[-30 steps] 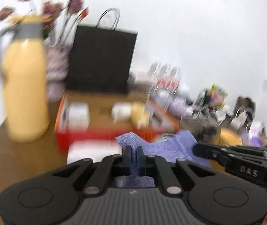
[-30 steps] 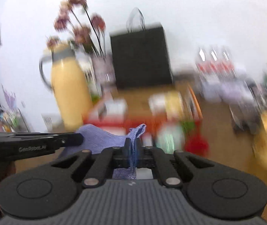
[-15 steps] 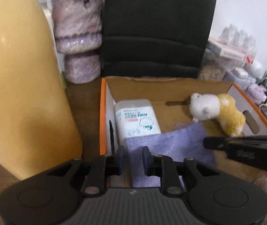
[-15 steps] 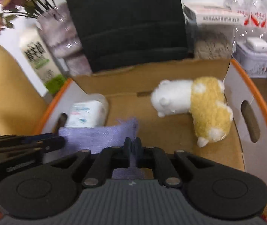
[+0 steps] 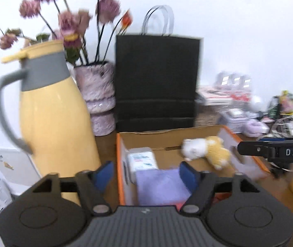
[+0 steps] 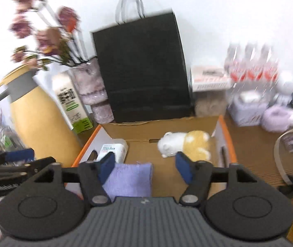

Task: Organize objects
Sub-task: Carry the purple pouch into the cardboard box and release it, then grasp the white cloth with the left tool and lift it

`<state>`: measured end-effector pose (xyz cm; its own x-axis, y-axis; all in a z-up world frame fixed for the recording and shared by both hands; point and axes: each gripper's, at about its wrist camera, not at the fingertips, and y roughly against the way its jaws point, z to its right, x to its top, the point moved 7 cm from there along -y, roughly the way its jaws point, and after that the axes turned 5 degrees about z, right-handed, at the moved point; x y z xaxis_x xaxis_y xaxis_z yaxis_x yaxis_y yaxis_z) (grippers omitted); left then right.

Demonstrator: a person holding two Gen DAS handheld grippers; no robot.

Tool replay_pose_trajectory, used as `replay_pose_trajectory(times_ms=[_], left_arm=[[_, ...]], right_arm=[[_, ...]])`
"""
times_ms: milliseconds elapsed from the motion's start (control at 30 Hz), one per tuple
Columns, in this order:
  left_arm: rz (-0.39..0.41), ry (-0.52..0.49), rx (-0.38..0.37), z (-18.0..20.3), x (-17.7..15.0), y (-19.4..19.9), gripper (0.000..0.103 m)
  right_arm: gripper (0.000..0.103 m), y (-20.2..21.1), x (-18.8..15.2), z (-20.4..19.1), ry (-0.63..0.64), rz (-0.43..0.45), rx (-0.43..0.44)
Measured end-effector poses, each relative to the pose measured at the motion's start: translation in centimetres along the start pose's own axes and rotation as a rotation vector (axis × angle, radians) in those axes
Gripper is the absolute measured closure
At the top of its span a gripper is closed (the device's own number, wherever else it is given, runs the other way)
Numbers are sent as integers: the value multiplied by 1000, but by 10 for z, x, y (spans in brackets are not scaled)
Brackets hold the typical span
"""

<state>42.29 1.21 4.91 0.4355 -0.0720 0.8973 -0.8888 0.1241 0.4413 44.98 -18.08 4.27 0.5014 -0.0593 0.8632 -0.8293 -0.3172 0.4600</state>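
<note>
You get bright, even indoor light in both views; white wall (image 5: 239, 41) nearly blown out. Shadows soft, weak. Motion blur smears flowers (image 5: 68, 20) and bottles (image 6: 251, 65); right side clutter out of focus. Yellow jug (image 5: 53, 113) shows pale glare streak. Fisheye bends black bag (image 6: 142, 68) edges; dark vignette sits in corners. Your tongs bodies near lens stay sharp.

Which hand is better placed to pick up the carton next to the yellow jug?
Left, probably. The left gripper is open and sits on the jug's side of the box. The carton stands left of the box; the right gripper would have to cross over.
</note>
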Motion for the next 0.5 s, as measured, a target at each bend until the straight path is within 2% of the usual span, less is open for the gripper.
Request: replay_pose_trajectory(times_ms=[33, 133, 267, 400, 500], left_arm=[[16, -5, -1, 5, -9, 18, 17], [65, -7, -8, 25, -48, 74, 14], [84, -12, -69, 58, -114, 141, 10], [1, 86, -101, 68, -169, 184, 10], [-50, 100, -107, 61, -187, 200, 10]], right_arm=[[24, 20, -10, -2, 38, 25, -5], [15, 76, -49, -6, 134, 69, -22], [6, 147, -115, -12, 173, 88, 3], [5, 205, -176, -6, 79, 28, 18], [6, 227, -208, -3, 28, -23, 35]])
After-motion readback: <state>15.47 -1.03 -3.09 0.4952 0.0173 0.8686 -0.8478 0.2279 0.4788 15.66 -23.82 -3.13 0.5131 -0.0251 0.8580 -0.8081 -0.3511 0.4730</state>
